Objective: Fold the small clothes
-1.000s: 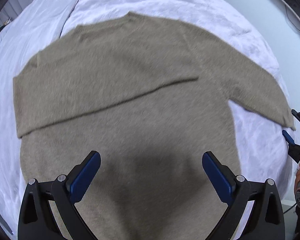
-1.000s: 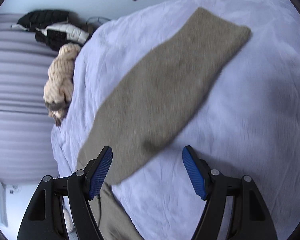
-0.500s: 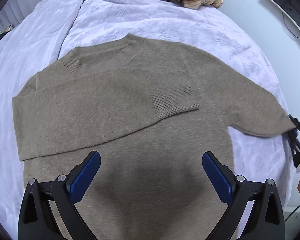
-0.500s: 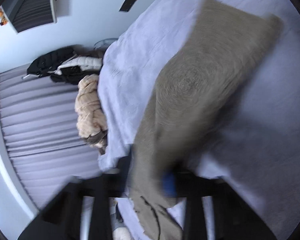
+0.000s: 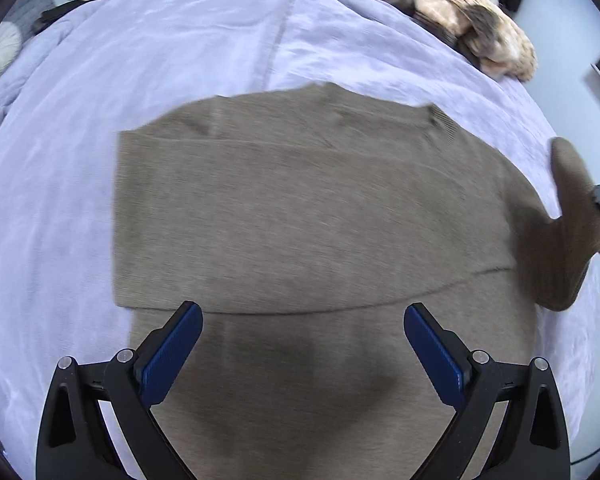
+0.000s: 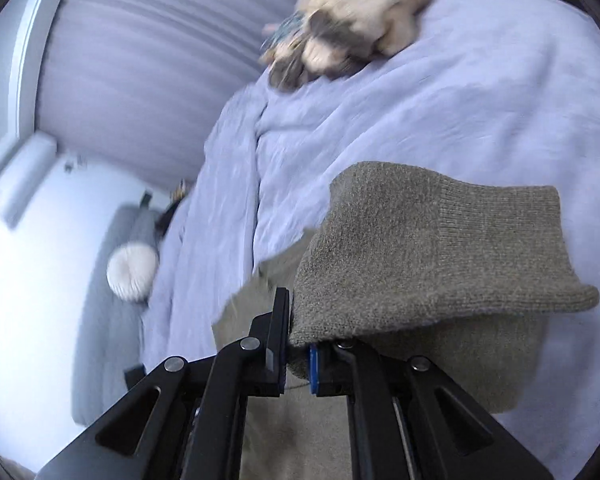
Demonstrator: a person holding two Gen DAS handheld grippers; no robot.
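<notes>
On the bed (image 5: 100, 80), sweater (image 5: 300, 220) w/ one sleeve folded; R gripper (image 6: 298, 344) clamps the other cuff (image 6: 440, 248), L gripper (image 5: 304, 344) open above hem. Next: carry cuff across chest, lay flat.

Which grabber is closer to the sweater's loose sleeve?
Right. The right gripper is clamped on the sleeve; the left gripper hovers open over the sweater's body.

Lilac-covered bed (image 5: 140, 80) — ribbed curtain (image 6: 160, 40)
</notes>
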